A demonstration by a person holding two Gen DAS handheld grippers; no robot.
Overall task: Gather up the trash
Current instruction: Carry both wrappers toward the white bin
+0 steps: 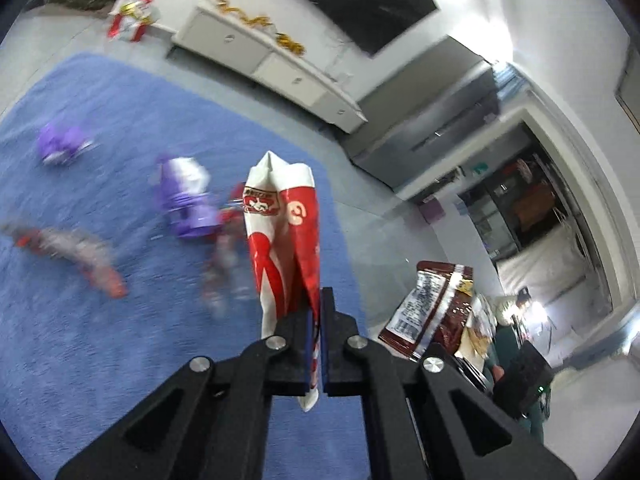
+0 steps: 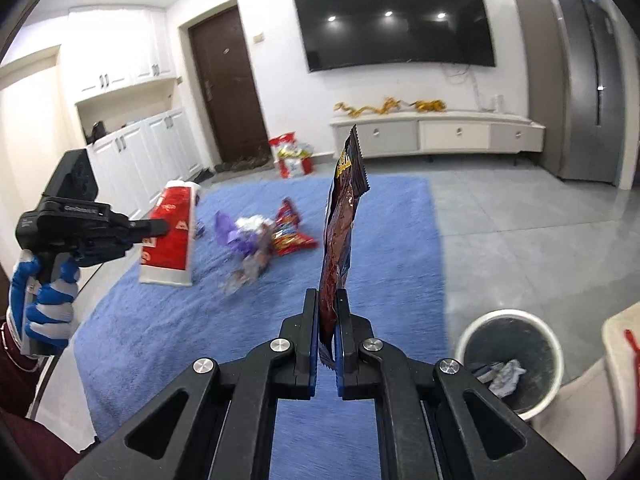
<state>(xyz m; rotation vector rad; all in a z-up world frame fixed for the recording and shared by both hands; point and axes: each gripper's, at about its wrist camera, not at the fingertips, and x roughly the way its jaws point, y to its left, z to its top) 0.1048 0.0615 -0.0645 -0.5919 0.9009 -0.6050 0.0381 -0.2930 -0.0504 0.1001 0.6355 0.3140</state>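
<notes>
My left gripper (image 1: 317, 312) is shut on a red and white snack bag (image 1: 280, 232), held up above the blue rug (image 1: 100, 340). In the right wrist view the same bag (image 2: 170, 236) hangs from the left gripper (image 2: 164, 227), held by a gloved hand (image 2: 46, 304). My right gripper (image 2: 328, 312) is shut on a dark brown snack bag (image 2: 340, 232), which stands upright between the pads; that bag also shows low at the right of the left wrist view (image 1: 432, 308). Purple and red wrappers (image 2: 264, 236) lie in a loose pile on the rug (image 2: 160, 320).
A white-rimmed trash bin (image 2: 510, 360) with crumpled paper inside stands on the grey tile at lower right. A white low cabinet (image 2: 436, 132) sits under a wall-mounted television (image 2: 394, 24). A red and white bag (image 2: 292, 156) stands by the dark door (image 2: 228, 84).
</notes>
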